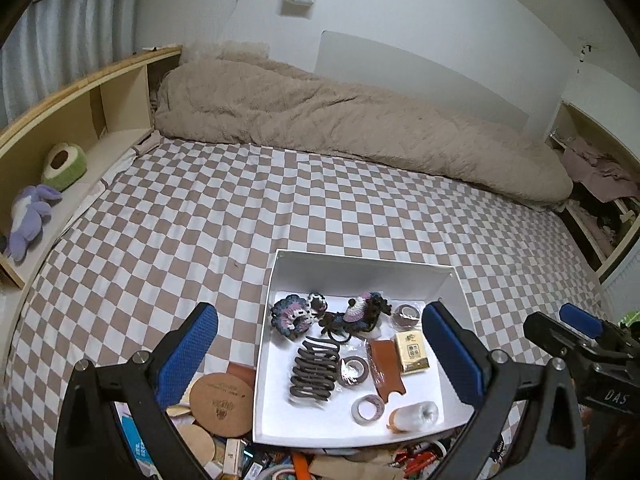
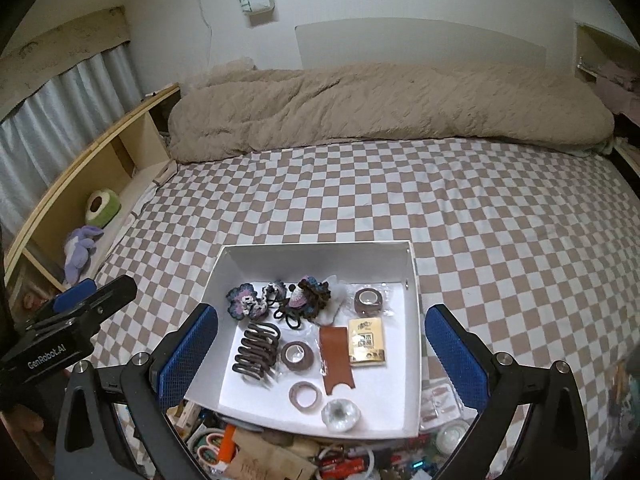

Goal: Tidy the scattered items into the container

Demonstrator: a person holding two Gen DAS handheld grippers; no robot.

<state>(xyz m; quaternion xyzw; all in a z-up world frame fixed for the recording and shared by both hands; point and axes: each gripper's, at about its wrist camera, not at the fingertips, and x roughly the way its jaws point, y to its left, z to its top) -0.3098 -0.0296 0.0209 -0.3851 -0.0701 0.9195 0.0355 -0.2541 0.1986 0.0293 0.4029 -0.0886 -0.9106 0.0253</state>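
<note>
Clutter of small scattered items lay heaped just below the white rectangular cardboard box on the checked bedsheet, nearer than the box to both wide-open, empty grippers, left gripper and right gripper.
</note>
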